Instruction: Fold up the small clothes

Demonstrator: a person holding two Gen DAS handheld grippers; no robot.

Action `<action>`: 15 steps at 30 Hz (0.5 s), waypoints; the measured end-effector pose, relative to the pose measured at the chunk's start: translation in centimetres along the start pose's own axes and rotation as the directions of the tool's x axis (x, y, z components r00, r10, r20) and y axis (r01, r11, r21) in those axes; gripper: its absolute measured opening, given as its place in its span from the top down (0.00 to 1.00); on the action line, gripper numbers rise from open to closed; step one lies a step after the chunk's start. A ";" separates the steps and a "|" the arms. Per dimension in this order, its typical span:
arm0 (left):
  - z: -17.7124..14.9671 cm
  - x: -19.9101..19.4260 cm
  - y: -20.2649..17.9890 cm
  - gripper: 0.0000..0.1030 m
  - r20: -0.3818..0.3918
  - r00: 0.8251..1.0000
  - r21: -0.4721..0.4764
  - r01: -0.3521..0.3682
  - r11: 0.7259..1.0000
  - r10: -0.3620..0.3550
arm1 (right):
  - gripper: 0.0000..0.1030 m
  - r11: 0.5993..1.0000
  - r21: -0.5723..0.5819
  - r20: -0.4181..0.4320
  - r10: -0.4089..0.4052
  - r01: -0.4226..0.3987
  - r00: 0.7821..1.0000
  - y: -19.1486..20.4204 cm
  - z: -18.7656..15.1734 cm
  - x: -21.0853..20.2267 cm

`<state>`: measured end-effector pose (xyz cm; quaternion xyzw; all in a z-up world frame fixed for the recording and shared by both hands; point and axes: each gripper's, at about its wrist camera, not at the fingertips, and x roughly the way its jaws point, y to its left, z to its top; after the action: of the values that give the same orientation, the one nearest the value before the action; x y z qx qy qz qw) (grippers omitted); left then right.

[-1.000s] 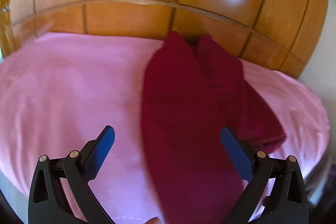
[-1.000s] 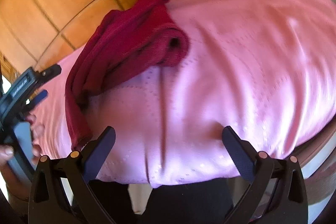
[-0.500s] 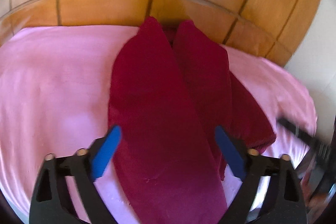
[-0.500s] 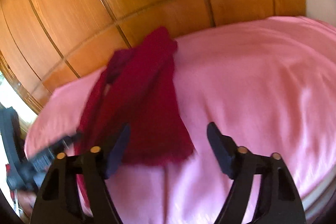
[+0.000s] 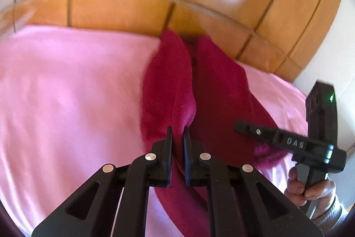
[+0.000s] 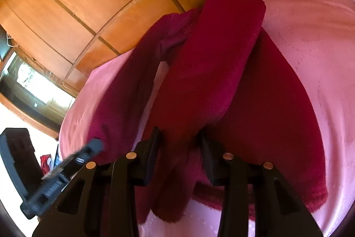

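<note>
Maroon garment [image 5: 213, 90] lies on the pink bedspread [image 5: 66, 90], far end up against the wooden headboard [image 5: 124, 14], near end hanging toward the bed edge. Left gripper [image 5: 177, 132] has its jaws pinched nearly together on a raised ridge of the fabric at the near left side; cloth runs straight between the fingers. Right gripper [image 6: 179, 139] has a thick bunched fold clamped in a narrow gap, with more cloth draping below it. From the left view, the right tool [image 5: 284, 141] sits at the garment's near right corner, a hand [image 5: 308, 183] on its handle. Looks like both near corners are gripped, ready for a fold toward the headboard. To do it well: lift both sides level and together, keep light tension across the edge so the middle doesn't sag, carry it flat over the far half, line edges up before letting go. Right grip looks bulky, possibly several layers, so the fold may land lumpy. Blur hides the hem detail.
</note>
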<state>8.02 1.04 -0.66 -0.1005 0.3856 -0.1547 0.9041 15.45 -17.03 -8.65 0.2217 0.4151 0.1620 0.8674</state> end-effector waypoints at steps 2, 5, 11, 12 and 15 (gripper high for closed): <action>1.7 -0.8 1.9 0.94 0.047 0.996 -0.010 -0.074 0.997 0.074 | 0.77 0.994 -0.077 0.016 -0.072 0.073 0.997 0.9 0.3 0.3; 5.5 -1.3 6.7 0.94 0.109 0.966 -0.066 -0.227 0.972 0.233 | 0.84 0.986 -0.141 0.029 -0.091 0.094 0.995 1.2 0.4 -0.5; 11.0 0.5 14.8 0.96 0.074 0.865 -0.188 -0.476 0.859 0.496 | 0.86 0.948 -0.220 0.118 -0.207 0.229 0.971 -1.0 0.9 -4.2; 11.4 0.7 15.5 0.96 0.061 0.840 -0.223 -0.516 0.827 0.540 | 0.86 0.947 -0.191 0.129 -0.236 0.257 0.963 -2.4 1.5 -4.7; 10.9 -0.3 15.9 0.52 0.091 0.850 -0.295 -0.475 0.829 0.519 | 0.88 0.928 -0.110 0.147 -0.340 0.357 0.929 -5.9 3.0 -5.8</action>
<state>18.97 16.70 2.22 -0.1274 0.3383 0.1479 0.9206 14.92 -25.53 -6.24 0.0952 0.3806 0.0186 0.9196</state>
